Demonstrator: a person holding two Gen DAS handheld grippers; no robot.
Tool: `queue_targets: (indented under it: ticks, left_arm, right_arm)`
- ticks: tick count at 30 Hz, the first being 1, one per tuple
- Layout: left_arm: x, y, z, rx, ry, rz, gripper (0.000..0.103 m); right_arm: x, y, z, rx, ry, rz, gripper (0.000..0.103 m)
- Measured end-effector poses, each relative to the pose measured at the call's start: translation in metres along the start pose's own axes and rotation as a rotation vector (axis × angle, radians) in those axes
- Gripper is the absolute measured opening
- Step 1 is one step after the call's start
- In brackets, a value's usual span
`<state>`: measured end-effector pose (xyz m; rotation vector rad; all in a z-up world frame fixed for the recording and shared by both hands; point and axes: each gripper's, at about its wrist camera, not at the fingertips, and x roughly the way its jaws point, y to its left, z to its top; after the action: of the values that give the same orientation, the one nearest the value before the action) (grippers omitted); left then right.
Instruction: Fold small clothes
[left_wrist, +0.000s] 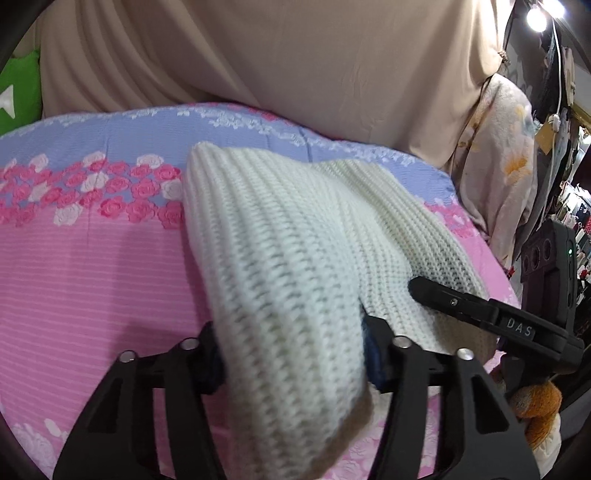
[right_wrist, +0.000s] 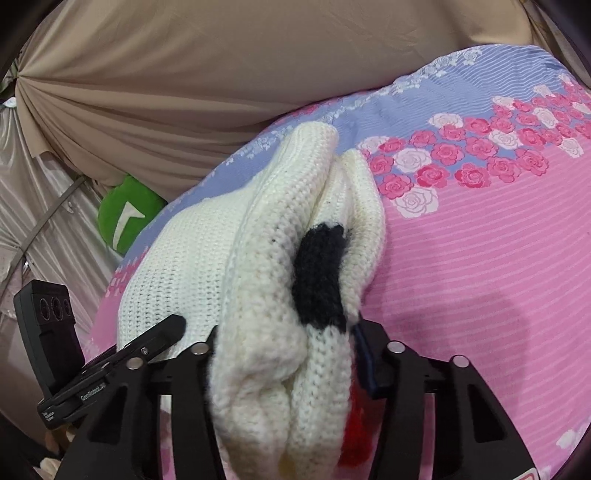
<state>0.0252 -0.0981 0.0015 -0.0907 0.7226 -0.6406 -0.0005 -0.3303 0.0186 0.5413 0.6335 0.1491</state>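
both grippers, left (left_wrist: 293, 356) and right (right_wrist: 286, 360), have their fingers clamped on the white knit sweater (left_wrist: 280, 229), lifted bunched over the bed (left_wrist: 92, 266). looks mid-fold; nothing laid flat yet.

- My left gripper (left_wrist: 293, 354) is clamped on a bunched fold of the cream chunky-knit sweater (left_wrist: 280, 236) — the fabric fills the gap between my fingers.
- My right gripper (left_wrist: 415, 286) touches the knit's right side.
- Beneath lies the pink-and-lilac rose-printed bedsheet (left_wrist: 92, 258); behind hangs a beige draped curtain (left_wrist: 295, 55).
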Motion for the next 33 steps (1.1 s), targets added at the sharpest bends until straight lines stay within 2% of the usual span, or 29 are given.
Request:
queue_targets:
  ticks: [3, 6, 10, 16, 18, 20, 22, 23, 24, 26, 27, 28, 30, 32, 33]
  left_arm:
    - [-0.026, -0.009, 0.011, 0.011, -0.024, -0.07, 0.046]
    - [-0.055, -0.019, 0.023, 0.065, -0.068, -0.1, 0.045]
    - [-0.105, -0.03, 0.046, 0.142, -0.177, -0.128, 0.044]
    - [-0.193, -0.016, 0.083, 0.242, -0.411, -0.104, 0.045]
    - [-0.215, -0.004, 0.094, 0.268, -0.492, -0.083, 0.045]
    - [-0.221, 0.011, 0.105, 0.276, -0.528, -0.049, 0.047]
    - [-0.208, 0.035, 0.113, 0.26, -0.508, 0.007, 0.051]
    - [-0.194, 0.051, 0.115, 0.236, -0.467, 0.031, 0.054]
    - [-0.175, 0.07, 0.115, 0.208, -0.406, 0.048, 0.058]
    - [-0.126, 0.121, 0.1, 0.101, -0.25, 0.103, 0.06]
    - [-0.102, 0.15, 0.085, 0.033, -0.16, 0.123, 0.059]
    - [-0.091, 0.169, 0.071, -0.014, -0.117, 0.136, 0.059]
    - [-0.083, 0.2, 0.045, -0.065, -0.071, 0.127, 0.06]
    - [-0.082, 0.218, 0.038, -0.092, -0.052, 0.129, 0.066]
    - [-0.082, 0.223, 0.042, -0.113, -0.056, 0.111, 0.074]
  right_arm:
    - [-0.027, 0.021, 0.005, -0.018, -0.073, 0.029, 0.043]
    - [-0.055, 0.053, 0.012, -0.081, -0.145, 0.031, 0.043]
    - [-0.087, 0.101, 0.02, -0.177, -0.239, 0.059, 0.043]
    - [-0.118, 0.183, 0.042, -0.336, -0.421, 0.153, 0.043]
    - [-0.117, 0.206, 0.051, -0.376, -0.473, 0.195, 0.043]
    - [-0.099, 0.22, 0.065, -0.371, -0.472, 0.223, 0.044]
    - [-0.063, 0.22, 0.075, -0.343, -0.42, 0.21, 0.049]
    - [-0.037, 0.215, 0.076, -0.324, -0.36, 0.195, 0.055]
    - [0.001, 0.201, 0.074, -0.287, -0.273, 0.166, 0.059]
    - [0.06, 0.167, 0.056, -0.187, -0.112, 0.083, 0.059]
    - [0.078, 0.15, 0.045, -0.144, -0.063, 0.063, 0.056]
    - [0.091, 0.132, 0.031, -0.099, -0.031, 0.058, 0.055]
    - [0.096, 0.113, 0.017, -0.077, -0.025, 0.046, 0.056]
    - [0.097, 0.11, 0.022, -0.076, -0.034, 0.033, 0.056]
    - [0.099, 0.11, 0.029, -0.075, -0.035, 0.039, 0.058]
